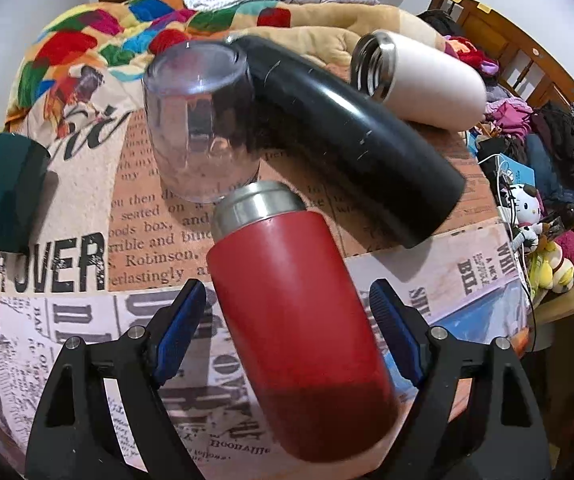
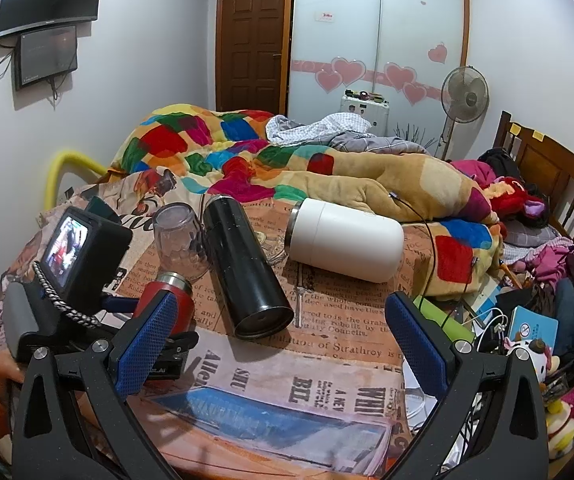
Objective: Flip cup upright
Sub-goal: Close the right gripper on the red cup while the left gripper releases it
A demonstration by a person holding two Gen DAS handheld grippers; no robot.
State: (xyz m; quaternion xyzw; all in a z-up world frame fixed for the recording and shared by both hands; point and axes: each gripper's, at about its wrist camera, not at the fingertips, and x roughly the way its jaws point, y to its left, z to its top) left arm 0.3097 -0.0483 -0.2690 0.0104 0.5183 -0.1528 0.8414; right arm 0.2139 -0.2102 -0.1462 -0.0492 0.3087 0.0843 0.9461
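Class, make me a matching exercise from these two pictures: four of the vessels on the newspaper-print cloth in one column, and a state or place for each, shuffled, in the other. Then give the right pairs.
Column one:
1. red flask
2. black flask
3. white flask
4. clear glass cup

Column two:
A. upside down, base facing up
B. lying on its side, nearest the plush toy
C. between the open fingers of the left tool
D. lying on its side between the glass and the white one

Pairs: 1-C, 2-D, 3-B, 4-A
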